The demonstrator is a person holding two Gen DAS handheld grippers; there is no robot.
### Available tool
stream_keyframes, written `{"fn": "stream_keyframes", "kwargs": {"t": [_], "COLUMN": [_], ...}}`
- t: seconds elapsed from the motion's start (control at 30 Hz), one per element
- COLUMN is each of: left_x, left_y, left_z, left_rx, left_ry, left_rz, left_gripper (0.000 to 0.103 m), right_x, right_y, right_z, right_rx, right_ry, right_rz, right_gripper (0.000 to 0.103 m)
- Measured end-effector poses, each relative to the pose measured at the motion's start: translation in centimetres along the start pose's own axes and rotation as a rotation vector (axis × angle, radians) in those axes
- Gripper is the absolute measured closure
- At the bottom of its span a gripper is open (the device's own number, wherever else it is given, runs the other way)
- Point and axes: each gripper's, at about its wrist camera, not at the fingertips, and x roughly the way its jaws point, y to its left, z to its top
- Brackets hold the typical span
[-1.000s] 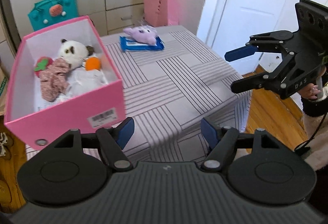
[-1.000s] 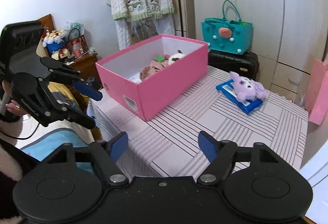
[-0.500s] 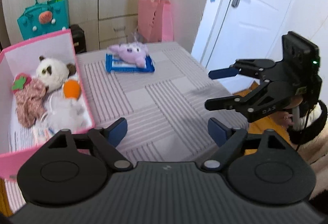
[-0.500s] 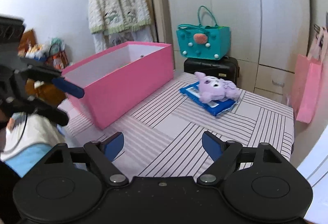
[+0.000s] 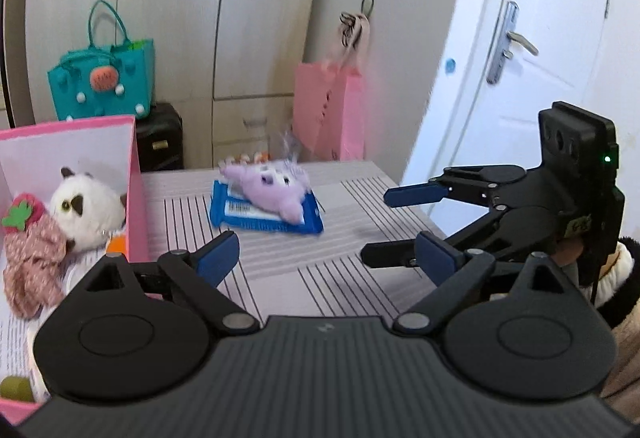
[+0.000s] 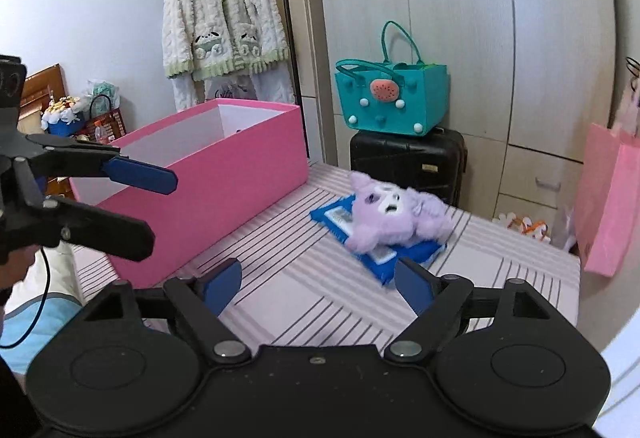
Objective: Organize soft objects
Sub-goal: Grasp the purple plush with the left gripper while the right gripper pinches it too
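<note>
A purple plush (image 5: 272, 191) (image 6: 392, 222) lies on a blue wipes packet (image 5: 248, 215) (image 6: 332, 213) toward the far side of the striped table (image 5: 340, 278). The pink box (image 5: 134, 165) (image 6: 224, 193) at the left holds a panda plush (image 5: 84, 205), a strawberry toy (image 5: 22, 211) and a floral cloth (image 5: 32, 254). My left gripper (image 5: 326, 258) (image 6: 148, 205) hovers beside the box; its jaws are opening with nothing between them. My right gripper (image 6: 318, 284) (image 5: 396, 224) is open and empty, just short of the packet.
A teal bag (image 6: 390, 97) sits on a black suitcase (image 6: 408, 161) behind the table. A pink paper bag (image 5: 330, 109) hangs by the wardrobe. At the right is a white door (image 5: 540, 37). A cardigan (image 6: 220, 13) hangs behind the box.
Both grippers have moved forward over the table toward the purple plush, which now looks larger. The box has slid to the left edge of the left wrist view. The left jaws have widened.
</note>
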Motion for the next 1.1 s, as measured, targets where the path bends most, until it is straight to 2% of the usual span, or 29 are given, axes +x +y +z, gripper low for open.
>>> {"fn": "stream_keyframes", "kwargs": {"t": [0.2, 0.4, 0.57, 0.67, 0.77, 0.83, 0.97, 1.1], "left_x": [2.6, 6.1, 9.6, 11.3, 12.7, 13.4, 14.7, 16.0], "left_y": [0.0, -0.5, -0.1, 0.4, 0.9, 0.8, 1.3, 2.0], "left_z": [0.8, 2.0, 2.8, 3.0, 2.8, 2.5, 2.4, 2.2], "left_rx": [-0.03, -0.048, -0.119, -0.152, -0.187, -0.169, -0.204, -0.243], "left_ry": [-0.094, -0.133, -0.098, -0.078, -0.081, -0.077, -0.055, -0.023], "left_rz": [0.056, 0.108, 0.154, 0.189, 0.235, 0.281, 0.277, 0.279], "left_gripper": [0.008, 0.008, 0.008, 0.009, 0.011, 0.012, 0.016, 0.026], "right_x": [2.3, 5.3, 7.7, 8.4, 8.9, 9.4, 10.8, 11.8], "right_y": [-1.8, -5.2, -7.4, -8.2, -9.2, -9.7, -10.7, -10.8], "right_z": [1.0, 2.1, 2.2, 1.9, 1.7, 1.6, 1.7, 1.6], "right_rx": [-0.104, -0.106, -0.121, -0.116, -0.093, -0.08, -0.051, -0.074], "right_ry": [-0.054, -0.048, -0.021, -0.044, -0.076, -0.082, -0.032, -0.009], "right_rz": [-0.018, -0.005, 0.046, 0.077, 0.081, 0.079, 0.12, 0.167], "right_gripper": [0.015, 0.015, 0.015, 0.014, 0.006, 0.006, 0.004, 0.002]}}
